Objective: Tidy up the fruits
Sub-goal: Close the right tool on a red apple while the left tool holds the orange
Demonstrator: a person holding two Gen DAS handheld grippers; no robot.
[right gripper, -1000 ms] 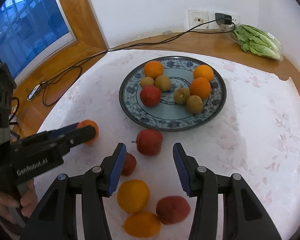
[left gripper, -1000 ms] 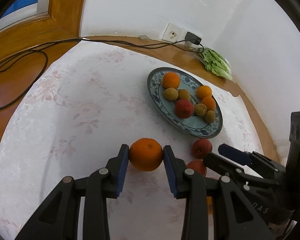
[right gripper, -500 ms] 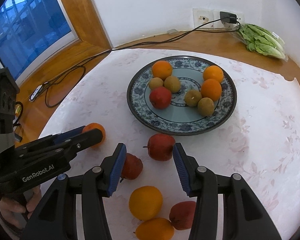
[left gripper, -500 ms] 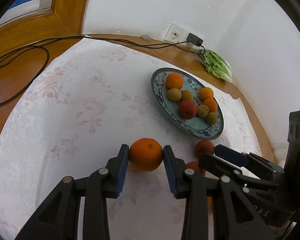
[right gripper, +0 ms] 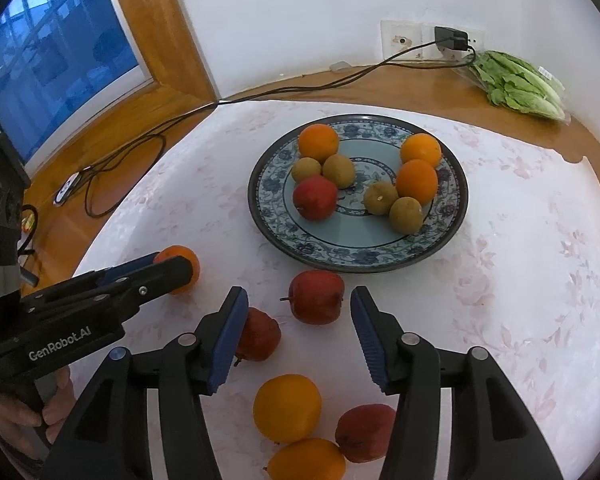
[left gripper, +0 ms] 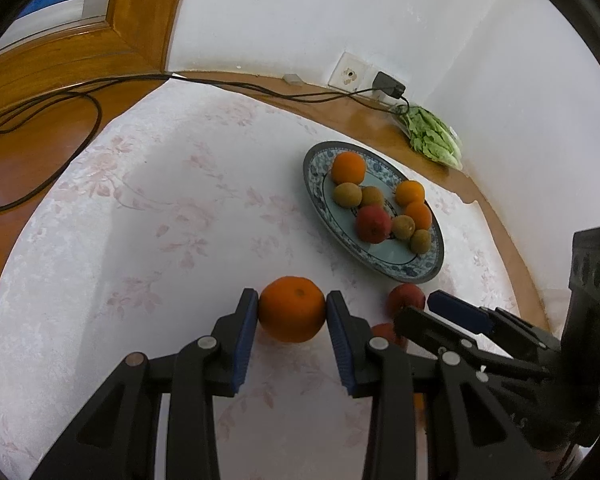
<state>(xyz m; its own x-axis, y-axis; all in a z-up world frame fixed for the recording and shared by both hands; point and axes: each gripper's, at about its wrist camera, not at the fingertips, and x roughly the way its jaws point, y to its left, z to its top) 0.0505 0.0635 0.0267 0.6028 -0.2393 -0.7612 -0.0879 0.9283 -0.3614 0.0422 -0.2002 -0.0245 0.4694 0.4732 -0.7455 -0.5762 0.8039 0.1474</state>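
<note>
My left gripper (left gripper: 292,310) is clamped on an orange (left gripper: 291,308), its ribbed blue pads pressing both sides; whether the fruit rests on the cloth (left gripper: 148,216) or hangs just over it I cannot tell. My right gripper (right gripper: 298,312) has just been opening its jaws; they stand apart with a red apple (right gripper: 317,297) in the gap, neither pad touching it. A second apple (right gripper: 260,334) sits half hidden behind the left pad. Nearer me lie a yellow-orange fruit (right gripper: 287,407), another orange (right gripper: 306,460) cut off by the frame edge, and a third apple (right gripper: 364,432) partly behind the right finger. Beyond, a round plate (right gripper: 278,222) with a blue floral rim holds three oranges, one apple and four brownish fruits I cannot name. The cloth is pale with a faint pink flower print over a glossy wooden top. The left tool's body reads "GenRobot.AI". Bagged greens (right gripper: 516,84) lie by the wall socket; its label is too small to read
</note>
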